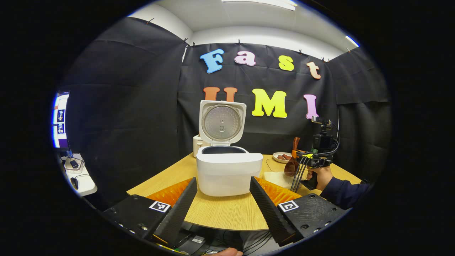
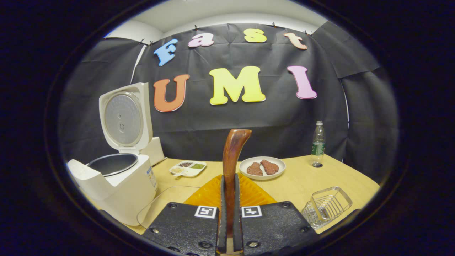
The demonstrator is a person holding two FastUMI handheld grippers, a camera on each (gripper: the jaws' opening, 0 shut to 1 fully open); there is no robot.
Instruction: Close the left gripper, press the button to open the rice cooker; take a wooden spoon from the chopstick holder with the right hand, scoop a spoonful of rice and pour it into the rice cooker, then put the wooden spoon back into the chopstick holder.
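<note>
Right gripper [image 2: 229, 213] clamped on the wooden spoon [image 2: 233, 153], bowl down over the rice container [image 1: 279, 177]. Left gripper [image 1: 222, 206] fingers apart before the open rice cooker [image 1: 227, 170]. Risk: a tilted spoon could spill rice onto the table [image 1: 220, 211] in transit.

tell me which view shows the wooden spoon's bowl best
The left gripper view: the wooden spoon hangs from the right hand-held gripper with its bowl visible beside the rice cooker. The right gripper view shows the handle clamped between that hand-held gripper's fingers, rising upward, bowl hidden below.
</note>
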